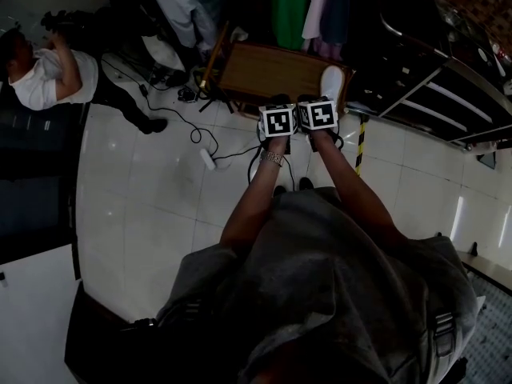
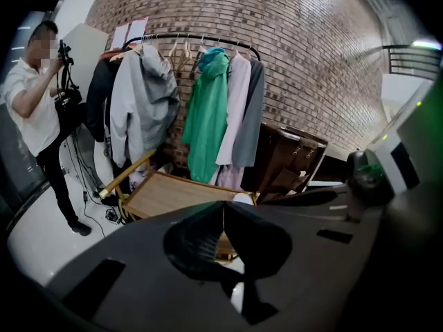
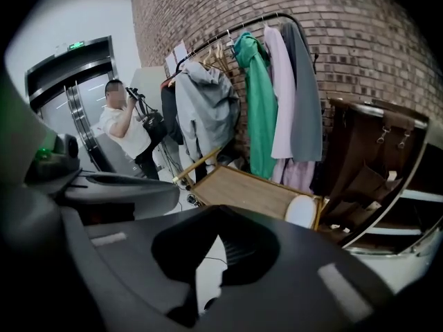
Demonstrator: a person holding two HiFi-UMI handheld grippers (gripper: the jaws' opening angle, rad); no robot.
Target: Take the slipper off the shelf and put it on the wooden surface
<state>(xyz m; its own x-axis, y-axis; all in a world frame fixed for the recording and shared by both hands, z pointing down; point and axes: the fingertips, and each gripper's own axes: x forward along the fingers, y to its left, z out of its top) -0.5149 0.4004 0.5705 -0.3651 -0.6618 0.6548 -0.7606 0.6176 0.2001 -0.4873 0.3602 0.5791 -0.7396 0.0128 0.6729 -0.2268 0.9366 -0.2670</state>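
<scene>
Holding the left gripper (image 2: 223,219) and right gripper (image 3: 220,251) side by side, we have both closed on nothing; the white slipper (image 1: 331,81) lies at the right end of the wooden surface (image 1: 264,70).

Grippers: two, left gripper (image 2: 223,218) and right gripper (image 3: 220,252)
Slipper (image 1: 331,81): one
Wooden table (image 1: 264,70): one
Shelf (image 3: 367,151): one
Rack (image 2: 187,37): one
Hung garments (image 2: 208,109): five
Bystander (image 2: 31,95): one

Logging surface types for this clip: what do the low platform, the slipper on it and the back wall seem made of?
Platform: light wood, matte, with faint grain streaks and a pale frame.
Slipper: white and smooth, perhaps foam or fabric; too small to tell.
Wall: bare reddish brick with mortar lines.
</scene>
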